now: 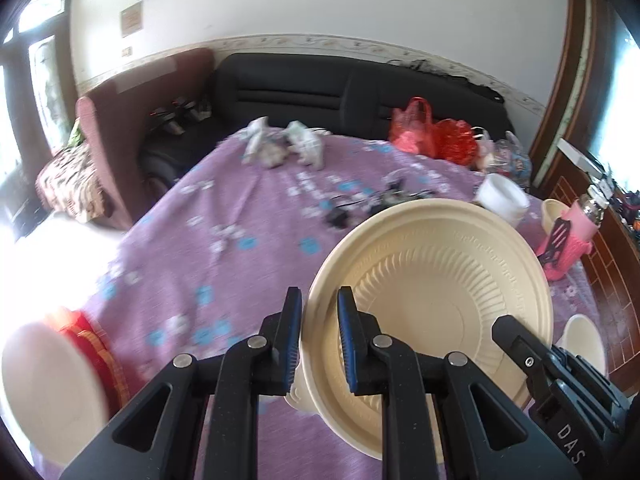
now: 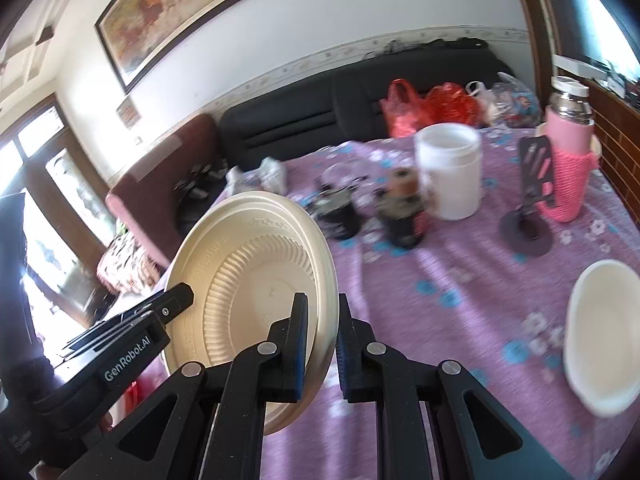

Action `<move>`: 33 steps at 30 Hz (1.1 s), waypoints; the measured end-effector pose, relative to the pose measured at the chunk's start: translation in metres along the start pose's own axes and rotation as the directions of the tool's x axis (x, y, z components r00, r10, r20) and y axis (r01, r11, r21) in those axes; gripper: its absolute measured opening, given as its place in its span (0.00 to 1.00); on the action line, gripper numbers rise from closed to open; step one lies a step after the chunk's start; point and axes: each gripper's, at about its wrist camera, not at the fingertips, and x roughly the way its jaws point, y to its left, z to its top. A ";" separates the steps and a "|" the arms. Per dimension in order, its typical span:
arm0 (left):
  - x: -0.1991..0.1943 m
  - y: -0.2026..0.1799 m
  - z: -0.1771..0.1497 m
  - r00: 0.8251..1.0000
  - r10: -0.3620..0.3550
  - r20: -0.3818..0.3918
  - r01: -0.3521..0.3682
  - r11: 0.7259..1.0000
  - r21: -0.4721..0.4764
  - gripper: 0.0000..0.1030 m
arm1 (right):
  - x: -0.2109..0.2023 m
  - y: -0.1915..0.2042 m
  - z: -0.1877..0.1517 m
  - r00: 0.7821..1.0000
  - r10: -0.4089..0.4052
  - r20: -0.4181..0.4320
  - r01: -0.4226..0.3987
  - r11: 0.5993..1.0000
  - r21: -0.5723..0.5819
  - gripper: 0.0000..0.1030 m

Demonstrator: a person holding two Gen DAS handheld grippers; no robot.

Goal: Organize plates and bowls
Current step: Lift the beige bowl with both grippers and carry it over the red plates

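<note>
1. At the table's near left edge a pale plate [image 1: 52,396] lay blurred and washed out by window glare, cut off by the frame; a red thing [image 1: 98,354] just beside it could not be made out
2. The purple flowered tablecloth [image 1: 208,240] covered the table, and small white items [image 1: 286,146] at the far edge were too smeared to name
3. The left gripper [image 1: 319,344] was clamped on the rim of a cream ribbed plate [image 1: 436,280], one finger on each face; the plate stood tilted on edge above the cloth, its lower part hidden behind the fingers
4. The right gripper [image 2: 323,346] gripped the opposite rim of the same plate [image 2: 248,280], ribbed underside facing left; in the left wrist view it showed only as a black tip at the plate's right side
5. Mid-table, dark jars [image 2: 402,216] were blurred beyond reading, beside a white mug [image 2: 450,172]
6. Near the table's right edge sat a pink-sleeved flask [image 2: 568,152], its base hidden by a dark stand [image 2: 528,224]
7. A cream bowl [image 2: 604,336] lay at the near right edge, blurred and partly cut off
</note>
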 end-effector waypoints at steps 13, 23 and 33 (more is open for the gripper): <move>-0.086 0.135 -0.038 0.984 0.178 0.019 -0.176 0.980 -0.093 0.17 | -0.009 0.128 -0.069 0.979 0.188 -0.075 -0.193 0.979 -0.064 0.14; -0.101 0.228 -0.061 0.963 0.263 -0.062 -0.270 0.950 -0.156 0.18 | 0.011 0.214 -0.115 0.948 0.267 -0.172 -0.288 0.951 -0.110 0.14; -0.081 0.276 -0.069 0.951 0.272 -0.149 -0.297 0.937 -0.184 0.18 | 0.052 0.255 -0.126 0.932 0.242 -0.268 -0.283 0.951 -0.126 0.14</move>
